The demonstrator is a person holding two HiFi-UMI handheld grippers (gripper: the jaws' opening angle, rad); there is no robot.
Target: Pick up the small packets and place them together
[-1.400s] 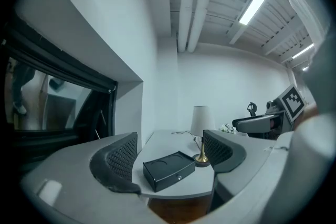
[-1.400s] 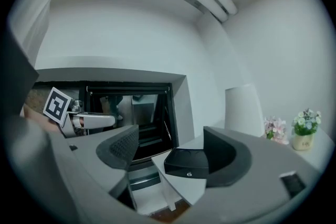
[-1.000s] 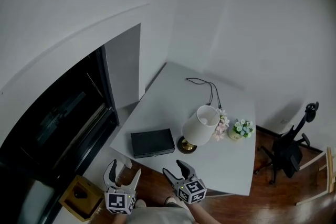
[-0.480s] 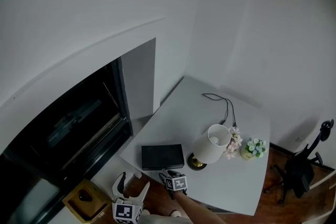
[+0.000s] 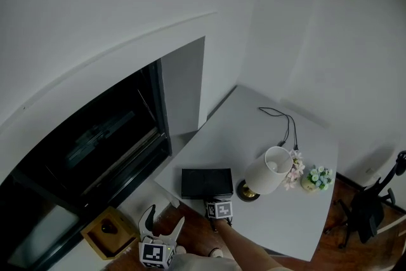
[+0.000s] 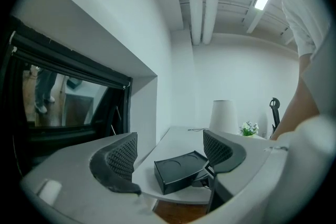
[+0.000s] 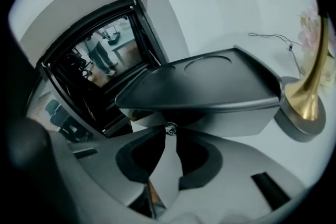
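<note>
No small packets show in any view. A black lidded box (image 5: 206,182) lies near the front edge of the white table (image 5: 254,130). My right gripper (image 5: 219,202) is at the box's front side. In the right gripper view its jaws are closing, and the fingertips meet on a small metal knob (image 7: 170,129) under the lid of the box (image 7: 210,89). My left gripper (image 5: 164,220) hangs open below the table's edge at the left, empty, and points toward the box (image 6: 181,168).
A white-shaded lamp (image 5: 269,169) on a brass base stands right of the box, with small flower pots (image 5: 317,178) and a black cable (image 5: 279,120) behind. A dark window (image 5: 95,143) is at the left, a wooden tissue box (image 5: 108,231) below it, an office chair (image 5: 374,206) at the right.
My right gripper has moved forward from below the table to the box's front and its jaws have drawn together. The left gripper stays low and open. The head view has shifted.
</note>
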